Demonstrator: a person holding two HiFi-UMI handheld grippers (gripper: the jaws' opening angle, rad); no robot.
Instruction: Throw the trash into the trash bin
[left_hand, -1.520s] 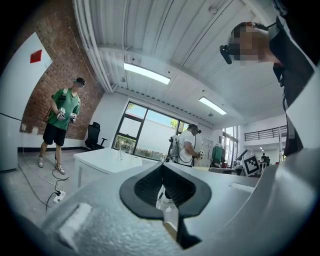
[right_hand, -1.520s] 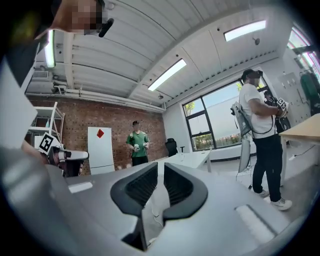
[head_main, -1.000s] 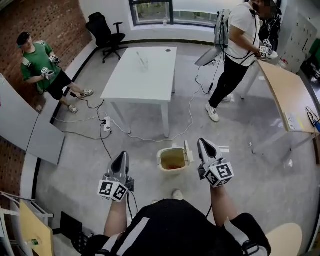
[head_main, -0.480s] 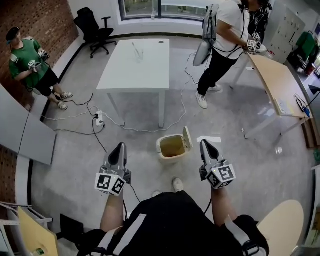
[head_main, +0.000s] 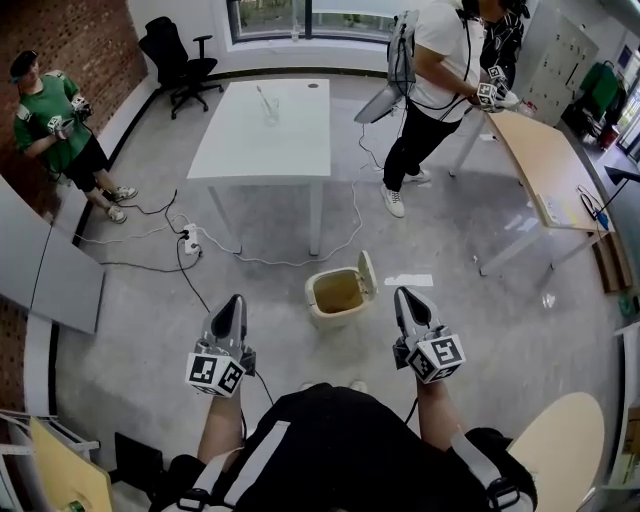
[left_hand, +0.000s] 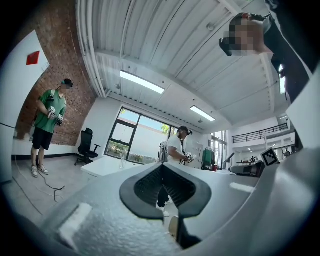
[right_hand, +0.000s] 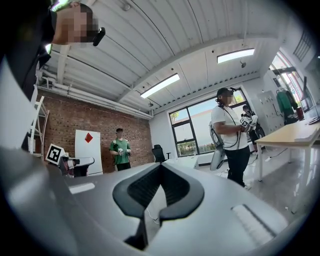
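The beige trash bin (head_main: 318, 304) stands on the grey floor with its lid (head_main: 369, 272) tipped up, its brownish inside showing. My left gripper (head_main: 235, 300) hangs to the bin's left and my right gripper (head_main: 403, 293) to its right, both at about the bin's level in the head view and pointing forward. In the left gripper view the left gripper (left_hand: 162, 165) has its jaws together with nothing between them. The right gripper (right_hand: 161, 164) looks the same in its own view, shut and empty. No piece of trash shows in either gripper.
A white table (head_main: 265, 125) stands beyond the bin, with a power strip and cables (head_main: 186, 245) on the floor to its left. A person in white (head_main: 430, 70) stands by a wooden desk (head_main: 545, 165). Another person in green (head_main: 50, 125) is at the brick wall.
In the head view the bin and the room have slid up and to the left. Both grippers have drawn back a little from the bin and stay shut.
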